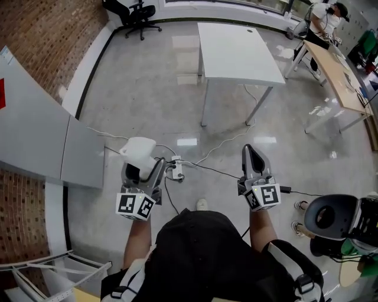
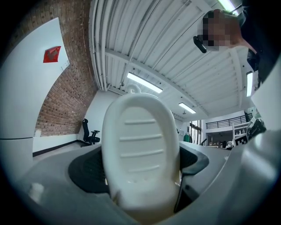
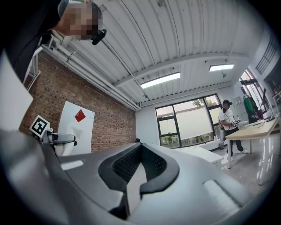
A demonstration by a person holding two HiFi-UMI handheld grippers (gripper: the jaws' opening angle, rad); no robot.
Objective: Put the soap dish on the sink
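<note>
A white oval soap dish (image 1: 138,151) with ribbed grooves is clamped upright in my left gripper (image 1: 142,167), which is shut on it. In the left gripper view the soap dish (image 2: 139,149) fills the middle, standing between the dark pads (image 2: 90,169). My right gripper (image 1: 254,155) is held level beside it, with its jaws together and nothing between them. The right gripper view shows its black pads (image 3: 151,169) meeting. No sink shows in any view.
A white table (image 1: 237,52) stands ahead on the glossy grey floor. A power strip (image 1: 177,170) and cables lie just in front. A grey curved panel (image 1: 41,133) and a brick wall are on the left. A wooden table (image 1: 338,68) with a person is at the far right. A black office chair (image 1: 137,13) is at the back.
</note>
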